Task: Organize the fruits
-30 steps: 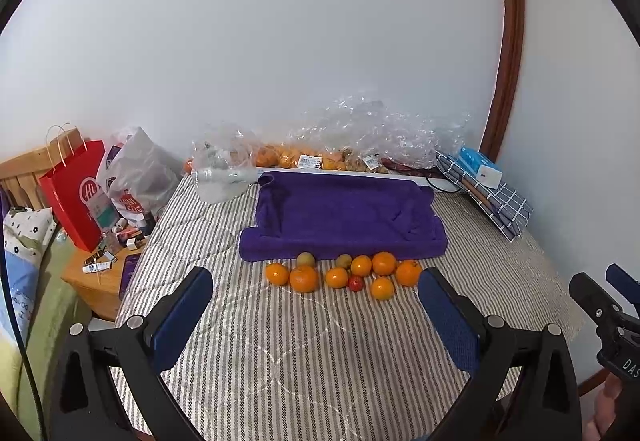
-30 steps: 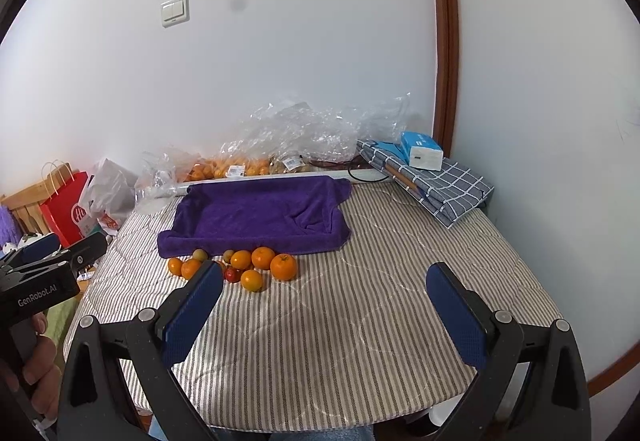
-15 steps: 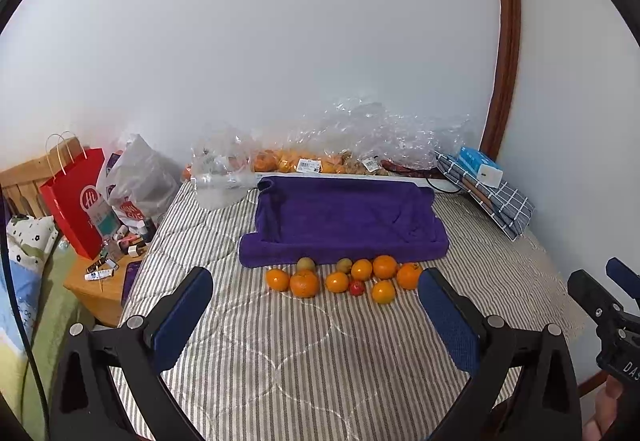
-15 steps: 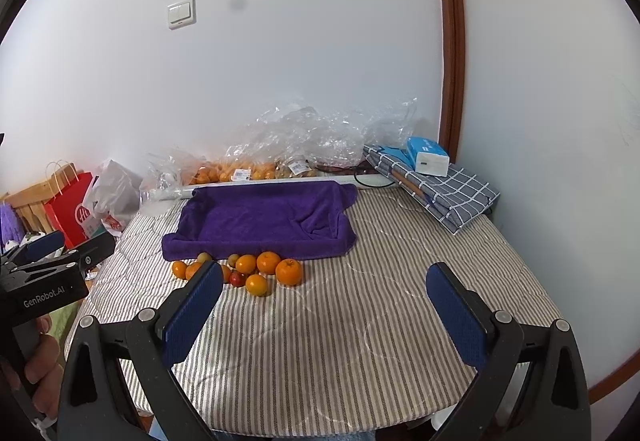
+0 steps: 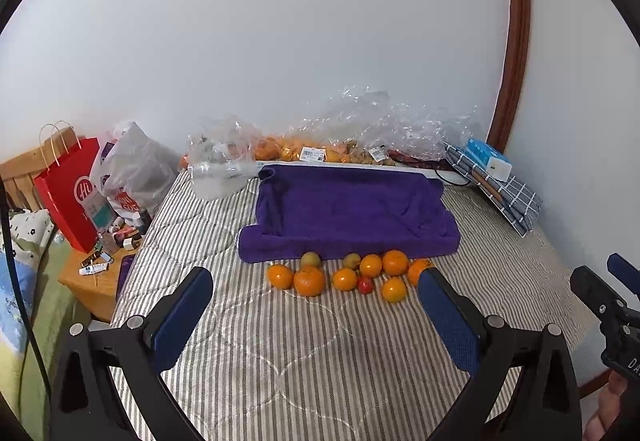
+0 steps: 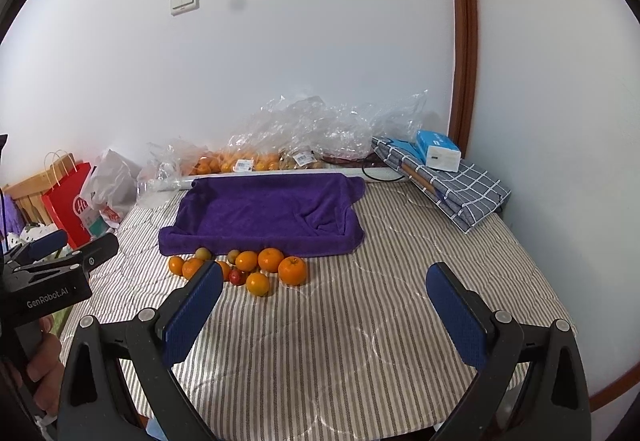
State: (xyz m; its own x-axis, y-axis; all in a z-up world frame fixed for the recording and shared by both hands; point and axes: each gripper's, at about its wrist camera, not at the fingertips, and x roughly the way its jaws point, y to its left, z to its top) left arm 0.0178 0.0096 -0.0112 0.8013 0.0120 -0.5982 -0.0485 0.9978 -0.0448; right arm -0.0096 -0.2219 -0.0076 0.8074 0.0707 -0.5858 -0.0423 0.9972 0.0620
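Note:
Several oranges (image 5: 309, 280) (image 6: 292, 270), two greenish fruits (image 5: 310, 259) and a small red fruit (image 5: 365, 284) (image 6: 237, 276) lie in a cluster on the striped bed cover, just in front of a purple towel-lined tray (image 5: 348, 207) (image 6: 264, 217). My left gripper (image 5: 314, 307) is open and empty, hovering short of the cluster. My right gripper (image 6: 326, 301) is also open and empty, to the right of the fruit. Each gripper shows at the edge of the other's view.
Clear plastic bags with more oranges (image 5: 340, 141) lie along the wall behind the tray. A folded checked cloth with a blue box (image 6: 444, 169) sits at back right. A red paper bag (image 5: 70, 193) and a cluttered bedside table (image 5: 100, 261) stand left of the bed.
Both grippers have drifted slightly forward and lower toward the fruit; the cluster sits a little lower and nearer in both views. Nothing was grasped.

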